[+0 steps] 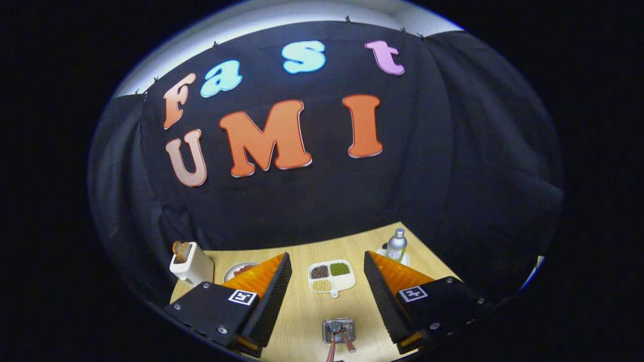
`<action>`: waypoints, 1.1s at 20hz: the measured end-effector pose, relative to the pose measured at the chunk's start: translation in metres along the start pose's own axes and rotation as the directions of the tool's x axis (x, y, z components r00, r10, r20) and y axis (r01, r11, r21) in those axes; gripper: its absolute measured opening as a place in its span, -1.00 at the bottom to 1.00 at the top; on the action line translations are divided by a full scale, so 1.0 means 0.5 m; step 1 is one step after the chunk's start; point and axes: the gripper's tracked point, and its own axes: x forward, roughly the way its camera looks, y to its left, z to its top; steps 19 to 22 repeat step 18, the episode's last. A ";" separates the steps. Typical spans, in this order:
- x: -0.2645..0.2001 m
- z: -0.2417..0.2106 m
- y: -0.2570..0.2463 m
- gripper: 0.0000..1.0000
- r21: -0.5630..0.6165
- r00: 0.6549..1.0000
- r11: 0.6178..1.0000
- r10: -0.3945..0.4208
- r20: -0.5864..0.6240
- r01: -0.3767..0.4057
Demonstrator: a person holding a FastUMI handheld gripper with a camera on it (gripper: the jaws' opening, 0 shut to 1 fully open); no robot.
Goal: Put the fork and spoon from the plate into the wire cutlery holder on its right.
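Note:
My gripper (327, 255) is open, held high above a wooden table (302, 311), with nothing between its fingers. Low between the fingers, close to me, stands the small wire cutlery holder (338, 328). Two copper-toned utensil handles (348, 344) stick out of it toward me; I cannot tell which is the fork and which the spoon. A white plate (236, 270) with something reddish-brown on it lies beyond the left finger, which partly hides it.
A white divided tray (331, 277) with brown, green and yellow fillings lies beyond the holder, between the fingers. A white toaster (191, 265) with bread stands at the table's left. A grey bottle (396, 245) stands on a small dish at the far right.

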 end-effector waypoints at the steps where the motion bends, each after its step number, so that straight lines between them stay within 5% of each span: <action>1: -0.011 0.029 0.001 0.78 -0.010 0.999 1.000 0.000 0.054 0.001; 11: -0.122 0.204 0.015 0.93 -0.064 0.922 0.998 0.021 0.387 0.004; 22: -0.143 0.231 0.011 0.93 -0.101 0.896 0.994 0.020 0.443 0.028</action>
